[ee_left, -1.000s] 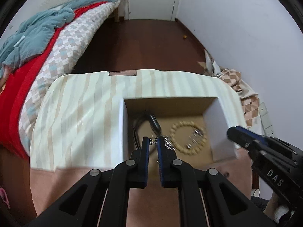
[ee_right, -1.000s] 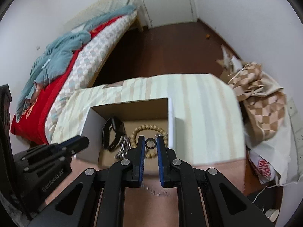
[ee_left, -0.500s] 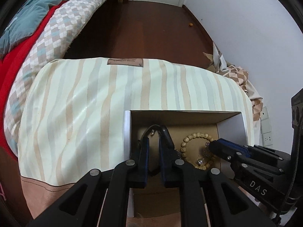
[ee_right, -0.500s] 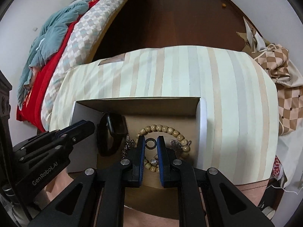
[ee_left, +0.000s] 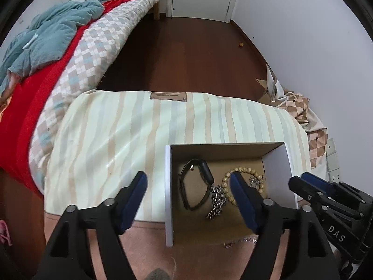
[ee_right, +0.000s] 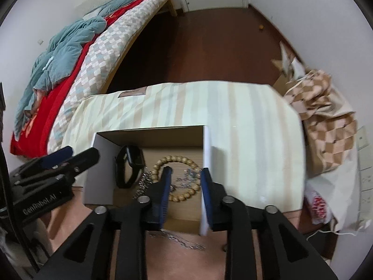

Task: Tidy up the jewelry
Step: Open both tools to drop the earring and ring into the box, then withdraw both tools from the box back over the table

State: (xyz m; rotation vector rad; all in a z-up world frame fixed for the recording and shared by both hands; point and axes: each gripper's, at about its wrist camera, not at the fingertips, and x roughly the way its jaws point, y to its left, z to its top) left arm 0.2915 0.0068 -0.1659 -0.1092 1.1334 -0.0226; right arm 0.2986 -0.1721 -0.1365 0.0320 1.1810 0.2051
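Both claws are spread and carry nothing: the left gripper (ee_left: pixel 187 184) straddles the left wall of the open cardboard box (ee_left: pixel 168 186), the right gripper (ee_right: pixel 185 178) straddles its right wall. Between them lie a black strap watch (ee_left: pixel 195 183), a silver chain (ee_left: pixel 216 201) and a tan wooden bead bracelet (ee_right: pixel 180 178). Judging from this, both drops look finished, so lift each claw straight up, clear of the walls, before reaching for the silvery piece (ee_right: pixel 177 239) just below the right claw.
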